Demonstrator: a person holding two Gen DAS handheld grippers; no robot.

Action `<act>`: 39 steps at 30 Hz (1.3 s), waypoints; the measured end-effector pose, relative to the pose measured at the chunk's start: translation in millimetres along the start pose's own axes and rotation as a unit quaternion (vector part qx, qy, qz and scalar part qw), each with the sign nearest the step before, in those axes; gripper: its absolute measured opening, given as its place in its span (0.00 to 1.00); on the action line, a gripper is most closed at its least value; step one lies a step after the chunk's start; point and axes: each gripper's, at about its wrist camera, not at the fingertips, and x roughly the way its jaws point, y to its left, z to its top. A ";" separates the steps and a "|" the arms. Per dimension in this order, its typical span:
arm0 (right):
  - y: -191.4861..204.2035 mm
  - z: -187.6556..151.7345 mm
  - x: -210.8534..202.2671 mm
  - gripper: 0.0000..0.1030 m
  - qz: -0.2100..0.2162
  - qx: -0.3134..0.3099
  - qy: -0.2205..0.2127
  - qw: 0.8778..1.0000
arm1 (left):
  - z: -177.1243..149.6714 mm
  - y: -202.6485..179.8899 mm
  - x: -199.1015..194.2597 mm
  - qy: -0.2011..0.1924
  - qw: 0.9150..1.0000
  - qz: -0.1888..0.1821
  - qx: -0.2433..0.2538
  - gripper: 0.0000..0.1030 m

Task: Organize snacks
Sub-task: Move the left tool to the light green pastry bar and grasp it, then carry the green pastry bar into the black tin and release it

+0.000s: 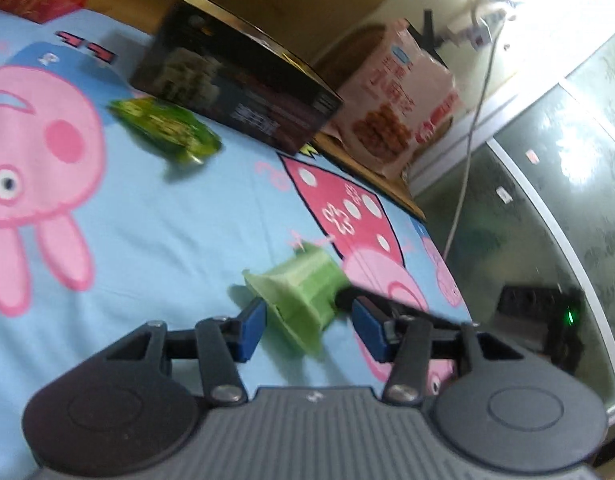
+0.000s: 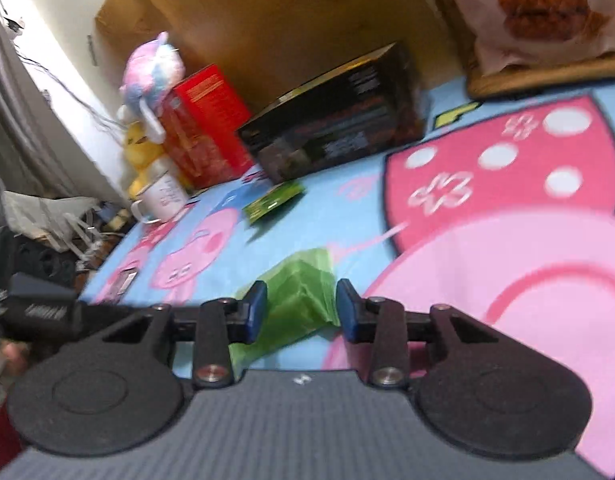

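A light green wrapped snack (image 1: 303, 304) lies on the cartoon-print cloth (image 1: 167, 232) between the blue pads of my left gripper (image 1: 309, 330). Its flared end touches the left pad and a gap shows before the right pad, so the jaws stand open. In the right wrist view the same kind of green packet (image 2: 299, 300) sits between the pads of my right gripper (image 2: 301, 312). It runs under the left finger, and blur hides whether the pads press on it. A darker green packet (image 1: 167, 128) (image 2: 273, 200) lies by the black box.
A black box (image 1: 235, 88) (image 2: 335, 120) and a pink snack bag (image 1: 395, 104) stand at the cloth's far side. A red box (image 2: 205, 124), plush toys (image 2: 147, 80) and a white mug (image 2: 163, 196) sit in the corner. A hand (image 2: 11, 354) shows at the left edge.
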 end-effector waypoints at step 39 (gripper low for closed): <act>72.6 -20.6 41.2 0.58 -0.093 -0.293 0.031 0.951 | 5.8 6.6 -13.5 -0.016 0.999 0.024 0.028 0.42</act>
